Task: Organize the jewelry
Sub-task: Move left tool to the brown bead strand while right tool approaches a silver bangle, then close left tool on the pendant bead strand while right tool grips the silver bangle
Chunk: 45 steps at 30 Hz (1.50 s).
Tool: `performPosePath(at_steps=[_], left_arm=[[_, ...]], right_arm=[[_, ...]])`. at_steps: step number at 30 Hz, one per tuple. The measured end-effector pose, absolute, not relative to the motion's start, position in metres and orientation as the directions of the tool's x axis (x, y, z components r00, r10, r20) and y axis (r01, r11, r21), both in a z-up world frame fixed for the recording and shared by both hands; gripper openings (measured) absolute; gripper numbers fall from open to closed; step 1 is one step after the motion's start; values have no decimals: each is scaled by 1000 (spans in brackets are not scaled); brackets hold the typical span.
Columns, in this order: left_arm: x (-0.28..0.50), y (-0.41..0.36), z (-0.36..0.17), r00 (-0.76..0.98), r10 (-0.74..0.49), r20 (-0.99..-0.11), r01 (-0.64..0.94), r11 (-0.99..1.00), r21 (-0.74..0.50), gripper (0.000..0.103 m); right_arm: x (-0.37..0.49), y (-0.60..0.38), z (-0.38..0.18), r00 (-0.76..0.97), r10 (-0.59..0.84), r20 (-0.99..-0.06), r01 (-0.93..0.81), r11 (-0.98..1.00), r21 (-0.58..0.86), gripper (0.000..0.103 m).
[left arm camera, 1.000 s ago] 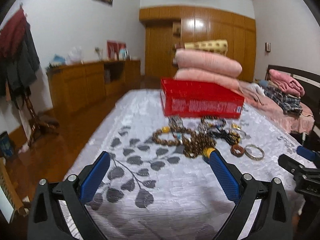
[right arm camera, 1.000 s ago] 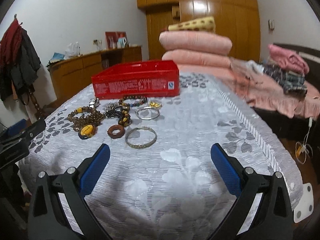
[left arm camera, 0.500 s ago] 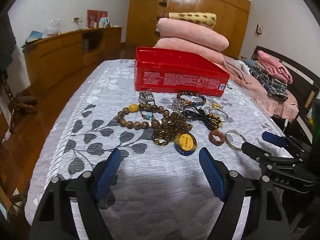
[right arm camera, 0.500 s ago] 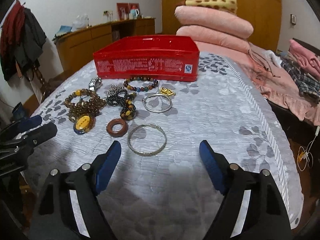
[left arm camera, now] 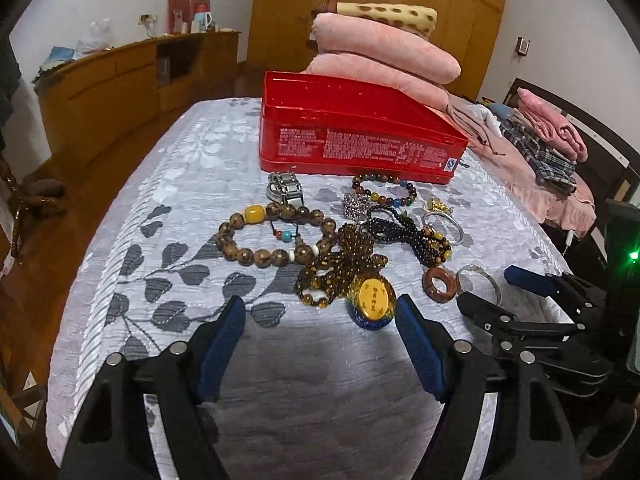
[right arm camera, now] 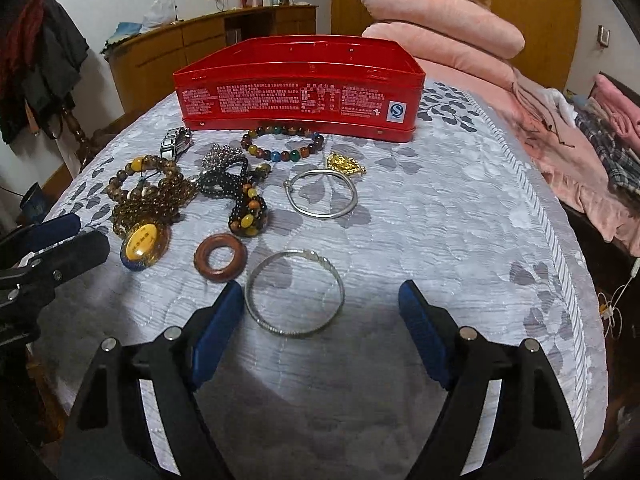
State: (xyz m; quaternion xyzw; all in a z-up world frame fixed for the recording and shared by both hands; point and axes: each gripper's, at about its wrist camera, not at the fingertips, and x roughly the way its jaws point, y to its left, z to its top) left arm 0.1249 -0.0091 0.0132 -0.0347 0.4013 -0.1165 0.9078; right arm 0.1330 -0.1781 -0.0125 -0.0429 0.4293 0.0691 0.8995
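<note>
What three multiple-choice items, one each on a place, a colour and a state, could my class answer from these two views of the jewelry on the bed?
1. Where is the wooden ring?
A. inside the tin
B. on the bedspread, left of the nearest silver bangle
C. on the pillows

2. What colour is the tin?
A. red
B. green
C. white

3. What do the right gripper fingers hold?
A. a watch
B. a bangle
C. nothing

Key: B, the ring lies beside the bangle; A, its walls are red; C, both pads are bare.

Both wrist cams look forward and down past their own fingers, close over the bed. They share the jewelry pile and red tin beyond the fingers.
</note>
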Motion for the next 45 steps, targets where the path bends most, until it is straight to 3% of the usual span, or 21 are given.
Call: performPosePath(at_steps=[4,7,14,22,25,30,35,37,39,41,45], left_arm=[[133,-13,12,637,-245,-731,188,969,-161,76],[140,-19,11,627,-245,-739,191,969,-159,76],[154,-33,0,594,-247,-765,190,968,-165,75],[155,-43,-2,622,-185,-761,171,980,-100,50],[154,-40,-2,629,-182,-756,157,982,-106,34],[150,-27,0,613,-241,-753,160,970,-180,22],[143,-23,0,600,-253,-759,160,967,-196,22],[144,-24,0,599,-249,-761,156,969,-194,26],[147,-27,0,601,-246,-761,159,969,-187,43],[150,-30,1,608,-239,-757,163,971,-177,52],[157,-36,-1,617,-219,-755,166,975,-148,51]], right_arm=[[137,-181,-11,619,97,-779,-166,986,-10,56],[138,-185,-9,614,106,-782,-164,987,5,48],[139,-190,-9,613,129,-779,-174,984,27,48],[139,-195,-8,611,166,-774,-193,980,59,48],[139,-195,-8,611,170,-773,-192,979,64,48],[138,-196,-7,611,171,-773,-188,980,68,48],[137,-196,-8,611,168,-774,-186,980,66,48],[138,-195,-8,610,165,-775,-185,981,63,48],[137,-195,-9,610,162,-775,-184,981,60,49],[138,-195,-9,611,161,-775,-182,981,61,49],[139,-195,-9,613,158,-774,-180,982,58,49]])
